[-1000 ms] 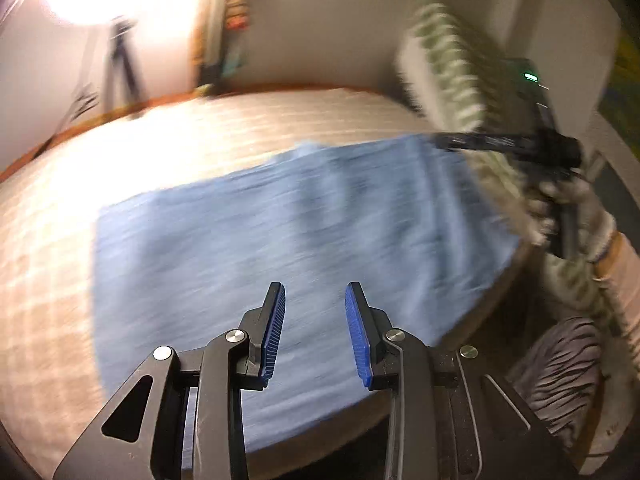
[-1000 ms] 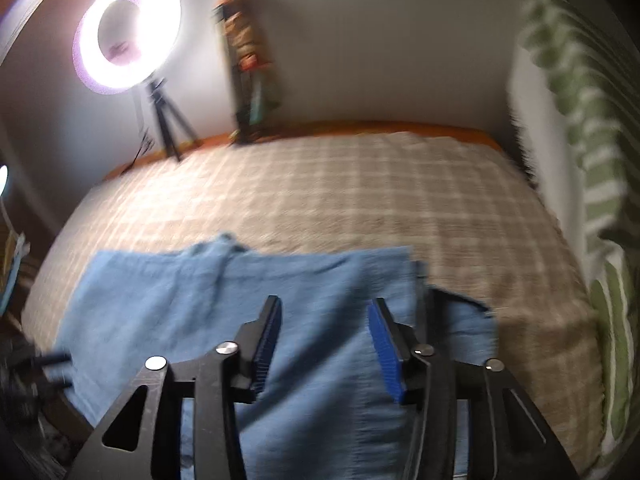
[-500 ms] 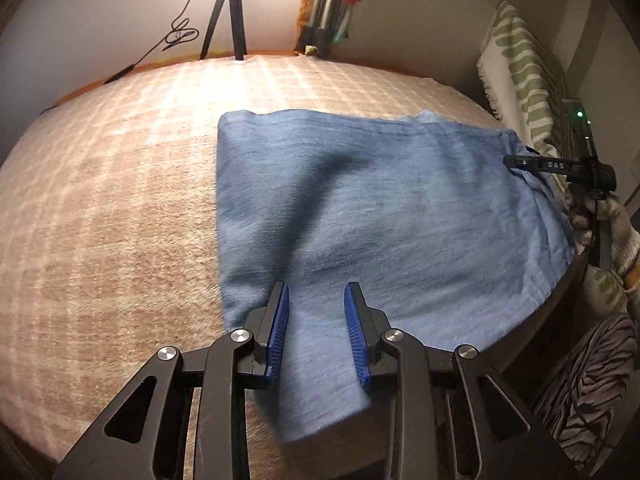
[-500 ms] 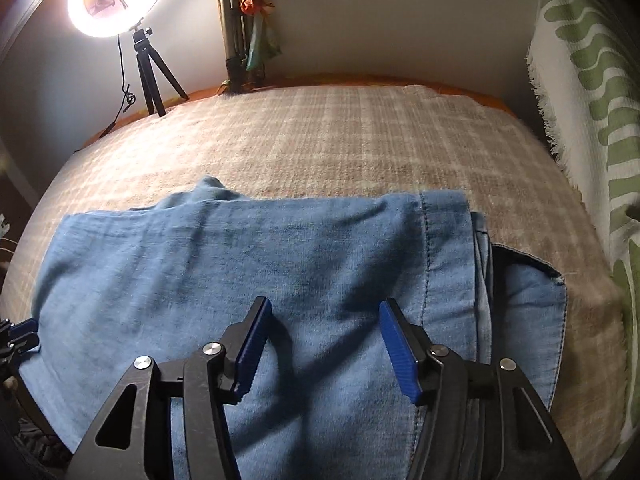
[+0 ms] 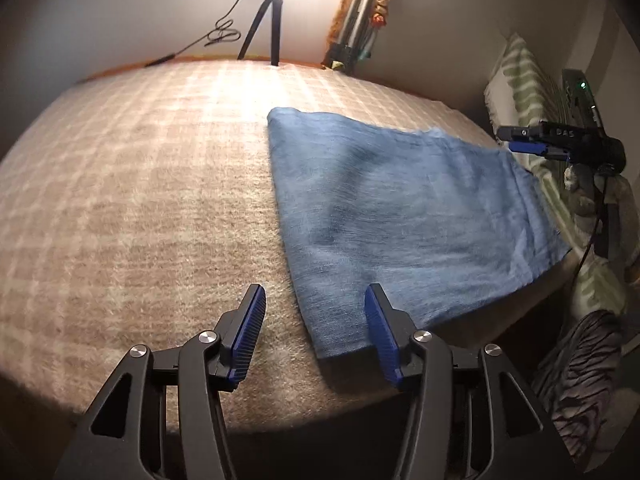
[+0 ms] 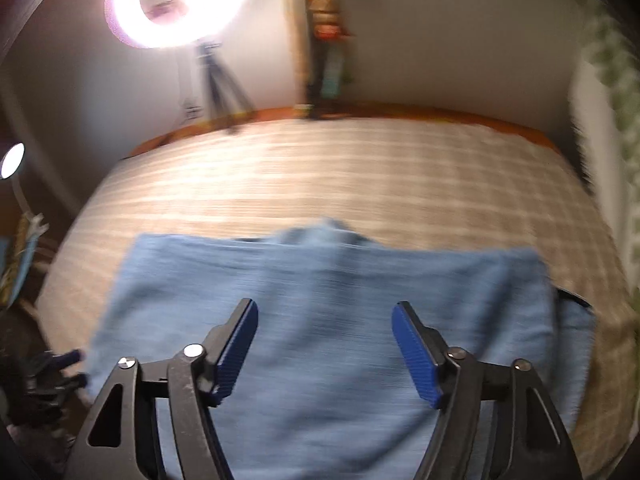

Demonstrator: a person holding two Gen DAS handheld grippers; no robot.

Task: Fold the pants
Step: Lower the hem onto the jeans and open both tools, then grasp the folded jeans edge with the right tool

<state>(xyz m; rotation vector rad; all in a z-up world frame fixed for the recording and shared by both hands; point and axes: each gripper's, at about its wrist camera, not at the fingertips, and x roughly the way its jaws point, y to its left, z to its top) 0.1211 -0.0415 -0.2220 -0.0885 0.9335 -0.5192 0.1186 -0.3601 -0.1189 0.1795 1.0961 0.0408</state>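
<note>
The blue pants (image 5: 404, 220) lie folded flat on a beige checked bed (image 5: 140, 200), near its front right edge. My left gripper (image 5: 314, 334) is open and empty, just above the pants' near left corner. My right gripper (image 6: 324, 348) is open and empty, above the middle of the pants (image 6: 320, 320); that view is blurred. The right gripper also shows in the left wrist view (image 5: 524, 142) at the pants' far right end. The left gripper shows at the left edge of the right wrist view (image 6: 60, 368).
A ring light (image 6: 176, 0) on a tripod (image 5: 268, 20) stands behind the bed by the wall. A green-patterned pillow (image 5: 528, 80) leans at the right. A striped cloth (image 5: 580, 364) hangs below the bed's front right edge.
Both grippers have opened wider. The left gripper moved left to the pants' near left corner. The right gripper pulled back and up from the pants.
</note>
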